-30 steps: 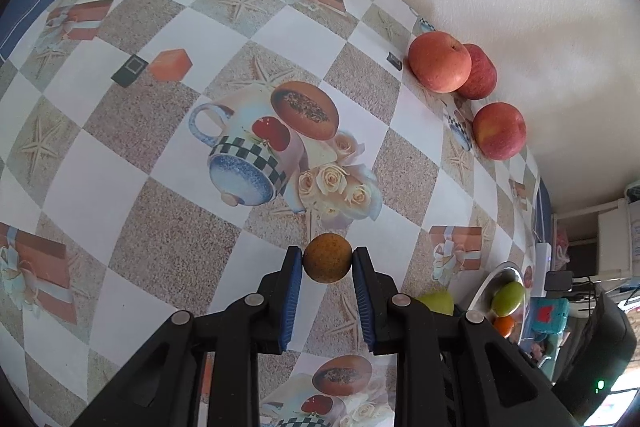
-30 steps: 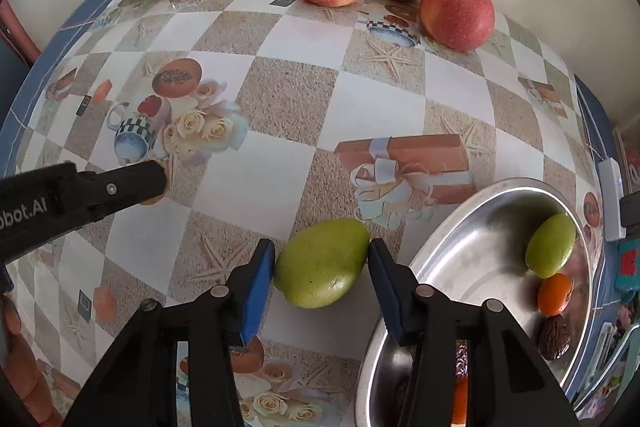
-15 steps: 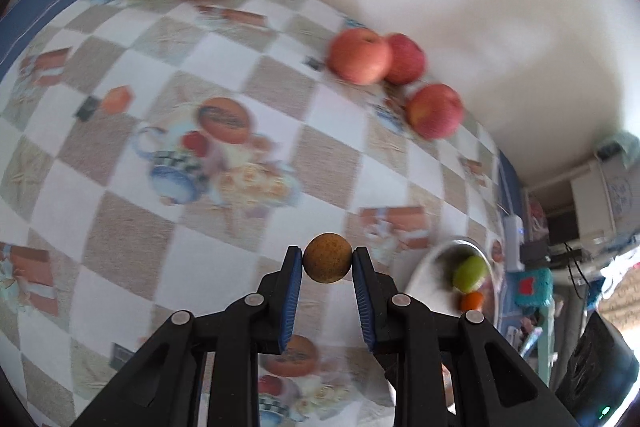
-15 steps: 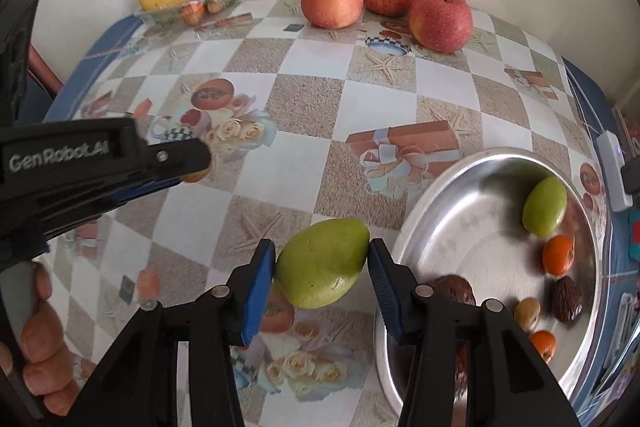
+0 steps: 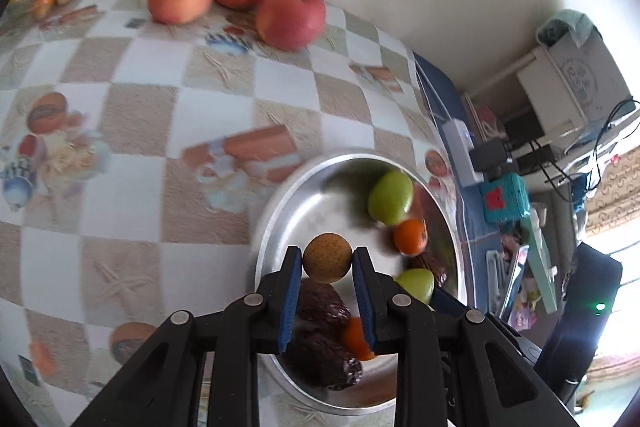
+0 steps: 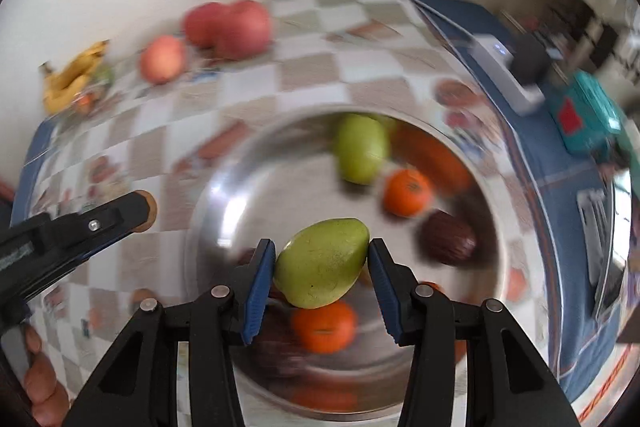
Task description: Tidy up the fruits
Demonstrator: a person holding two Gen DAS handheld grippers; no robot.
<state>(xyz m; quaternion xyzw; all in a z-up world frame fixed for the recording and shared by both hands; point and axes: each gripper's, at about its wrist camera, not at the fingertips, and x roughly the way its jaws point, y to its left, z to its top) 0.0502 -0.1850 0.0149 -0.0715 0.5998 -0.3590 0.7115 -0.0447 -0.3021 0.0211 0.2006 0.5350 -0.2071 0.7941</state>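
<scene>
Mango [image 6: 322, 263] tilted, tip up-right, clamped in right tongs [image 6: 322, 265]; left tongs [image 5: 327, 269] pinch brown fruit [image 5: 327, 257]

Your right gripper [image 6: 322, 261] clamps the green mango [image 6: 321, 263] between both blue pads, above the steel bowl [image 6: 224, 211]. Below it lie a second green fruit [image 6: 361, 155], two oranges [image 6: 407, 191] and a dark fruit [image 6: 447, 237] (all blurred). Your left gripper [image 6: 140, 213] reaches in from the left, pinching a small brown fruit [image 6: 149, 214] beside the bowl's rim.

Black claw [image 5: 327, 263] arms, blue ribbed pads [image 5: 291, 291], silver screws, seemingly bare fingers [image 6: 38, 385].
</scene>
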